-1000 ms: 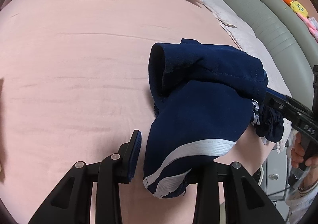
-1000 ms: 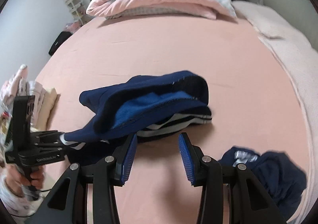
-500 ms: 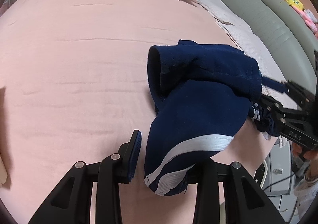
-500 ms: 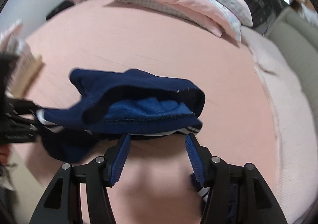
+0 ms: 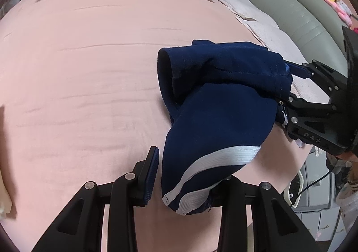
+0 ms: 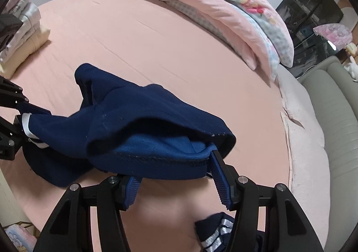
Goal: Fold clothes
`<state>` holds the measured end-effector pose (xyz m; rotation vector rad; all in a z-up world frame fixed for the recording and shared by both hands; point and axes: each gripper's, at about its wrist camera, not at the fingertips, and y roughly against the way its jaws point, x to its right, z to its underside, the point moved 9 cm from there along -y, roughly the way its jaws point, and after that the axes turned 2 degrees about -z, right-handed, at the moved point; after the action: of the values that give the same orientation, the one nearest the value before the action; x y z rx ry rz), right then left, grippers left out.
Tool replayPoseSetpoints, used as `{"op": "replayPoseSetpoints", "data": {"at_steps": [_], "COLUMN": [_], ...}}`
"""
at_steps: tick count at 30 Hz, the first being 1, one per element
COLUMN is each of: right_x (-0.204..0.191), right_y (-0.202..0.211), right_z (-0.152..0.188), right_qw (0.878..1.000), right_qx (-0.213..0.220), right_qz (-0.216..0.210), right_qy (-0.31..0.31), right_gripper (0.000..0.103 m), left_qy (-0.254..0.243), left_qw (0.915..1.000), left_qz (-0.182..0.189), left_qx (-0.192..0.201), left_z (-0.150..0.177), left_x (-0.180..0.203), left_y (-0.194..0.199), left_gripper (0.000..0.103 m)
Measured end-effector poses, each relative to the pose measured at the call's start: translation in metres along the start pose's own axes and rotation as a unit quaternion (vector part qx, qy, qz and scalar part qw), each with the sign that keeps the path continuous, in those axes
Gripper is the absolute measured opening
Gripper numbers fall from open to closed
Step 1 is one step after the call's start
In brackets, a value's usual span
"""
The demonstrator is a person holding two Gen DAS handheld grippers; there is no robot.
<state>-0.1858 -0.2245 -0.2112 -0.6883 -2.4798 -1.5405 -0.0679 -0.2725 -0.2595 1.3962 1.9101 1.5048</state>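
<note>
Left wrist view shows a navy garment [image 5: 219, 117] with a white stripe lifted off the pink bed [image 5: 89, 73] and slung between the two grippers. The left gripper [image 5: 185, 176] has its jaws spread wide: the left finger [image 5: 151, 173] stands free just beside the cloth, and the striped hem drapes over the right one, hiding its pad, so I cannot tell whether anything is pinched there. At the right edge the right gripper [image 5: 288, 86] meets the far end of the garment, one finger above the hem and one below.

Right wrist view has the garment [image 6: 138, 131] sagging toward the left gripper [image 6: 20, 122], which meets its striped corner at the left edge. The right gripper [image 6: 176, 176] is parted wide; the right finger [image 6: 220, 178] runs up into the hem's open mouth, the left finger [image 6: 132, 189] lies under the cloth, with no squeeze visible. A second navy piece [image 6: 214, 236] lies on the bed [image 6: 179, 50] below. Folded clothes [image 6: 24, 28] sit stacked at the far left, and pillows [image 6: 223, 12] lie along the far side.
</note>
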Motion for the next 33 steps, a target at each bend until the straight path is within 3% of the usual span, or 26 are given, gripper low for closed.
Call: {"op": "replayPoseSetpoints", "data": {"at_steps": [1,2,5,7,12,13,15,17,18,20,27,30,33], "right_x": [0.0,0.001,0.001,0.004,0.013,0.015,0.018,0.02,0.02,0.017,0.006,0.007,0.01], "right_y": [-0.002,-0.004,-0.008,-0.008,0.003,0.005,0.007,0.003,0.001,-0.001,0.0,-0.001,-0.002], "right_z": [-0.001,-0.001,-0.002,-0.005,-0.022,-0.028,-0.039,-0.048,-0.052,-0.057,-0.067,-0.072,-0.076], "right_qw": [1.0,1.0,0.999,0.997,0.991,0.989,0.985,0.983,0.982,0.982,0.982,0.982,0.979], "right_qx": [-0.001,-0.004,-0.015,-0.014,0.004,0.007,0.013,0.012,0.013,0.014,0.016,0.017,0.018], "right_qz": [0.001,-0.001,-0.025,-0.053,-0.094,-0.105,-0.124,-0.136,-0.138,-0.141,-0.149,-0.151,-0.157], "right_qy": [0.001,0.0,-0.024,-0.05,-0.095,-0.105,-0.122,-0.126,-0.126,-0.125,-0.117,-0.116,-0.124], "right_gripper": [0.056,0.048,0.015,0.01,0.009,0.009,0.009,0.009,0.009,0.009,0.009,0.009,0.009], "left_qy": [0.0,0.001,0.0,0.001,-0.014,-0.026,-0.051,-0.065,-0.072,-0.086,-0.035,-0.037,-0.05], "left_qw": [1.0,1.0,1.0,1.0,0.9994,0.9993,0.9983,0.9971,0.9963,0.9946,0.9969,0.9969,0.9973], "left_qz": [0.001,0.002,-0.001,0.0,0.025,0.016,-0.005,-0.011,-0.014,-0.019,0.061,0.062,0.042], "left_qx": [0.0,0.001,0.003,0.003,0.018,0.02,0.028,0.039,0.044,0.055,0.035,0.031,0.033], "left_z": [0.0,0.0,0.0,0.0,-0.007,-0.009,-0.015,-0.023,-0.027,-0.035,-0.04,-0.036,-0.036], "left_x": [0.0,0.0,-0.002,-0.003,0.008,0.012,0.019,0.025,0.028,0.035,0.038,0.036,0.036], "left_y": [0.001,0.002,0.005,0.007,0.018,0.022,0.031,0.035,0.037,0.042,0.051,0.057,0.059], "left_gripper": [0.032,0.032,0.032,0.032,0.032,0.032,0.039,0.059,0.061,0.061,0.062,0.062,0.063]}}
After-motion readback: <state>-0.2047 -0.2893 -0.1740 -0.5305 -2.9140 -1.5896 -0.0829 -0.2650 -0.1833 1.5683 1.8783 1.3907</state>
